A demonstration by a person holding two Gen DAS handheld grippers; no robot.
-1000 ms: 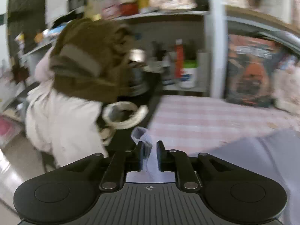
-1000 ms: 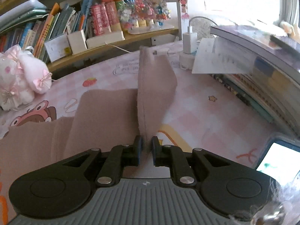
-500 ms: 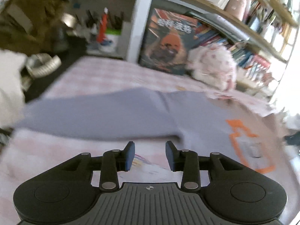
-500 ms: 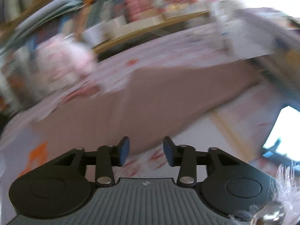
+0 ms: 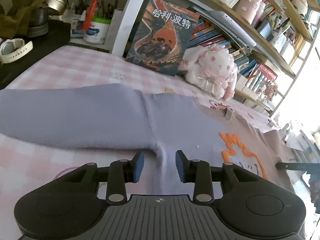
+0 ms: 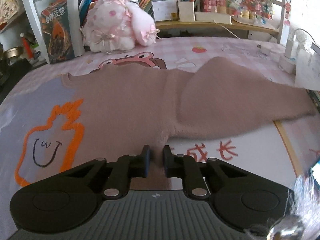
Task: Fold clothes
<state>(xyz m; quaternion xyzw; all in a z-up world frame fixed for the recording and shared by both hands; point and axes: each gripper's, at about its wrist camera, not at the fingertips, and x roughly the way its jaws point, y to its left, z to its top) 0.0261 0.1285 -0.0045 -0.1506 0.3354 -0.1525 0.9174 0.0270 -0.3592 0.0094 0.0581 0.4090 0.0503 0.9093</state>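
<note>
— Where the book (image 5: 164,36) leans against the shelf post, can you read its cover?

— Yes, white characters, 哈利·波特, over a dark orange picture. The right view catches the same book (image 6: 58,32) from the other side, title smaller. On the mat (image 6: 230,152) near the right gripper (image 6: 155,159) there are red characters, 成长. Nothing else is legible; the spines behind the book are too small.

— And the sweater?

— The sweater (image 5: 180,124) lies flat on the mat in front of the book, lilac on the half nearer it, dusty pink on the half farther away. An orange outline with a drawn smiling face (image 6: 46,146) sits on its chest.

— The grippers?

— The left gripper (image 5: 159,167) is over the armpit on the book's side, jaws apart, a ridge of lilac cloth between them, neither pad touching. The right gripper is at the far armpit, jaws much closer, with pink fabric standing in the narrow gap; I cannot tell whether they pinch it.

— Anything one view has alone?

— Only the left shows the lilac sleeve (image 5: 70,116) stretched out, a white watch (image 5: 14,49) and a tub (image 5: 96,30) of pens beyond the book. Only the right shows the pink sleeve (image 6: 240,104) running away from the book, and the whole face. A plush toy (image 6: 118,26) beside the book appears in both.
</note>
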